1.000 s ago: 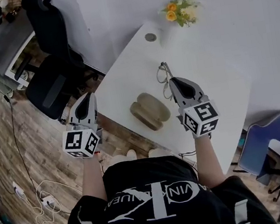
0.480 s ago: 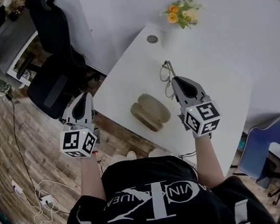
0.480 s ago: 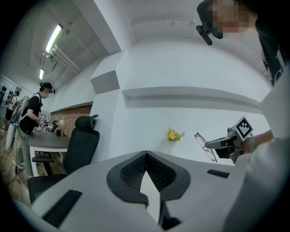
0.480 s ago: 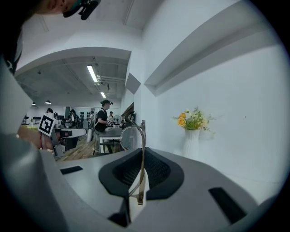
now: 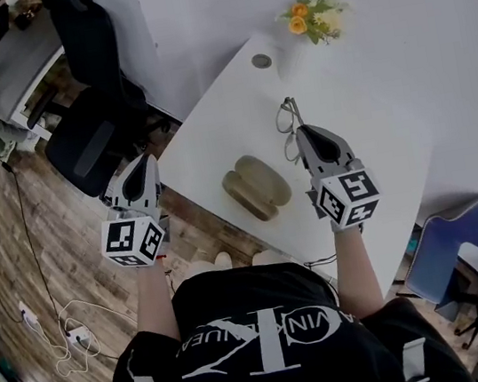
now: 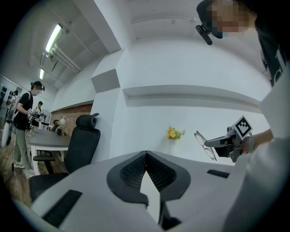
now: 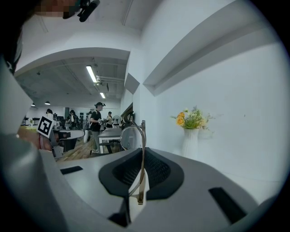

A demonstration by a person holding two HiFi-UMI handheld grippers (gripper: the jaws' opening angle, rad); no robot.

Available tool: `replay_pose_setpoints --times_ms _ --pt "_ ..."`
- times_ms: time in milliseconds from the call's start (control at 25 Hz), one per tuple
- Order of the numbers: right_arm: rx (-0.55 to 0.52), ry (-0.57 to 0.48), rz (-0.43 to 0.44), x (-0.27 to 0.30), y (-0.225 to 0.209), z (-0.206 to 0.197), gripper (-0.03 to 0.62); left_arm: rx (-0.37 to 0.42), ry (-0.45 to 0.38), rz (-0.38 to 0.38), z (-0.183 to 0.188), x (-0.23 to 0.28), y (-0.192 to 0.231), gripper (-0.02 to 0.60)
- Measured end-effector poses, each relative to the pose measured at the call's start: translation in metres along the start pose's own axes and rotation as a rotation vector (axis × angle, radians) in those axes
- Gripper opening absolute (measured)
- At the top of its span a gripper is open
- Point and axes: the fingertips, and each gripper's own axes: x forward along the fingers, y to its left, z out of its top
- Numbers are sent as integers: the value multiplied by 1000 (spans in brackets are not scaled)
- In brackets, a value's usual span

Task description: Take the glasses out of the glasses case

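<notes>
The tan glasses case point(image 5: 256, 187) lies open on the white table point(image 5: 366, 138), between my two hands. My right gripper point(image 5: 300, 135) is held above the table to the right of the case, shut on one temple of the thin-framed glasses point(image 5: 286, 126), which stick out past its tips. In the right gripper view the temple point(image 7: 142, 172) runs between the pads of the right gripper point(image 7: 141, 156) and a lens point(image 7: 129, 137) stands ahead. My left gripper point(image 5: 143, 165) hangs off the table's left edge, over the floor, shut on nothing. The left gripper view shows the left gripper point(image 6: 146, 156) and, at right, the glasses point(image 6: 205, 145).
A white vase of orange and yellow flowers point(image 5: 312, 16) stands at the table's far edge, near a round grommet point(image 5: 262, 60). A black office chair point(image 5: 88, 119) is left of the table and a blue chair point(image 5: 450, 242) at right. People stand at distant desks point(image 7: 97, 124).
My right gripper has edged slightly farther over the table with the glasses in it. The left gripper has kept its place. A person in the background at upper left has moved.
</notes>
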Motion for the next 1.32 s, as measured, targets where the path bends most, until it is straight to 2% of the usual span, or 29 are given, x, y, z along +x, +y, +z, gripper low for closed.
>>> replay_pose_setpoints --times_ms 320,1320 --pt "9 -2 -4 4 -3 0 34 -5 6 17 -3 -3 7 14" --pt "37 -25 -23 0 -11 0 34 0 12 7 -4 4 3 14"
